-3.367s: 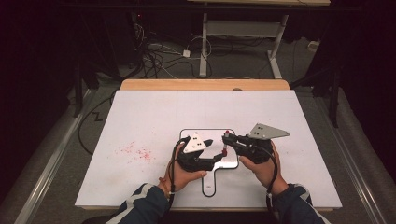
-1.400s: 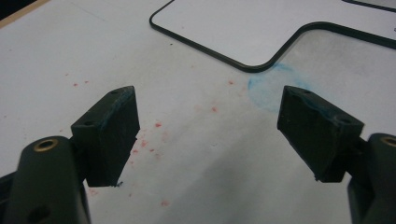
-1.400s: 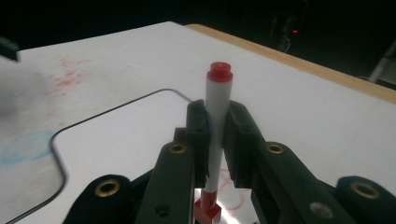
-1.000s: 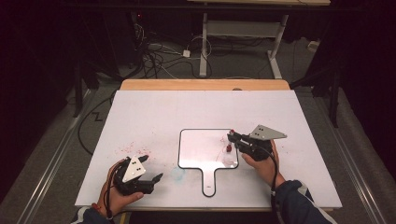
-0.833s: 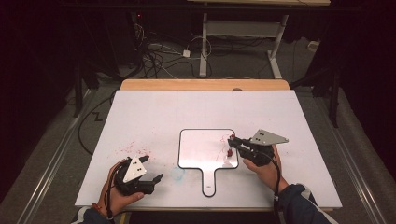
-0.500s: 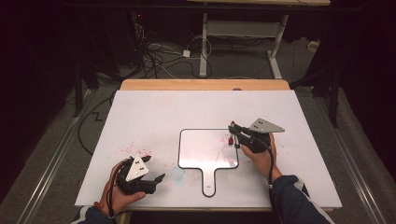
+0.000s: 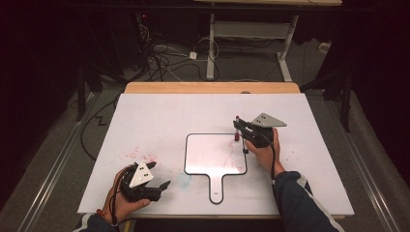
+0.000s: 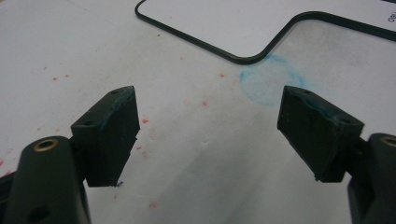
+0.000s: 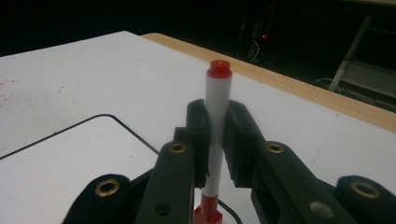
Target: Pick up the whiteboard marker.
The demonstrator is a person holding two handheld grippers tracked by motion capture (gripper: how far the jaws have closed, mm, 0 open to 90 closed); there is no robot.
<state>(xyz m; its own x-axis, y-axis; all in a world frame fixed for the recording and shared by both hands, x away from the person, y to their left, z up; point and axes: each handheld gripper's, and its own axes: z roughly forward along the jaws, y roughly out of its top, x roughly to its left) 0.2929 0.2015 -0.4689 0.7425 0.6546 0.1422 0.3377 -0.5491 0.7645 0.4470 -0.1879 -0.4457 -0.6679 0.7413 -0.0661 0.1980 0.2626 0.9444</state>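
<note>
The right tongs [image 7: 238,129], closed on the upright white marker pen w/ red ends [image 9: 217,126], shift along the far right edge of the black-rimmed white paddle-shaped board [image 7: 205,154] vs. a sec ago, so drawing probably continues, while the left tongs [image 8: 210,135] rest wide open, empty, near the table [image 7: 159,116] front.

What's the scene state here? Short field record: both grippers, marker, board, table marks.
right gripper: shut on the marker, over the right edge of the whiteboard
marker: white barrel, red ends, upright between the jaws
left gripper: jaws open, nothing between them, near the front left of the table
whiteboard: small, dark-rimmed, with a handle toward the person; faint red lines at its right side
table: white top; red specks at the left, a smudged blue ring beside the board's handle
</note>
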